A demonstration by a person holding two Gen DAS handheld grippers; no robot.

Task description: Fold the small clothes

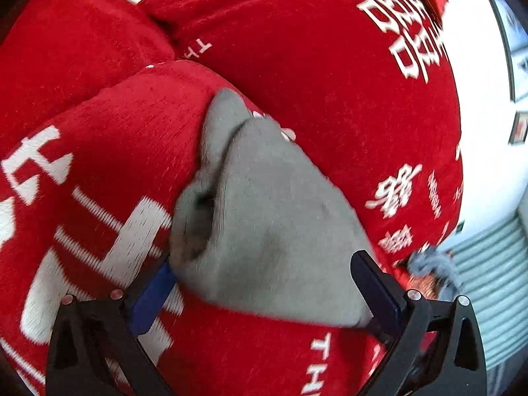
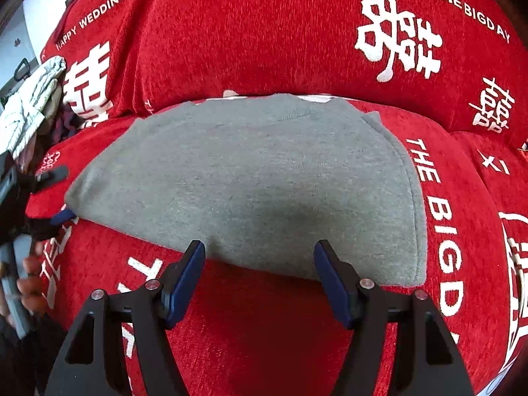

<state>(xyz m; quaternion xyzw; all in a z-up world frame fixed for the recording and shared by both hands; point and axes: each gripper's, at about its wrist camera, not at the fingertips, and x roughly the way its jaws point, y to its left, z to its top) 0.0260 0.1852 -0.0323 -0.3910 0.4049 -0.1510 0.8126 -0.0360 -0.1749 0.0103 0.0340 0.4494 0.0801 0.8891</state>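
Both the left gripper (image 1: pixel 264 283) and the right gripper (image 2: pixel 259 275) have their jaws spread at edges of the folded grey garment (image 2: pixel 250 181), which lies on the red printed sofa cover (image 2: pixel 264 33).

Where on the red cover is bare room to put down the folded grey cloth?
Free: red cover before the grey garment, by the open right hand-held gripper; also right of its hem, by "THE BIG DAY". Crowded: far left, clothes pile and left hand-held gripper.
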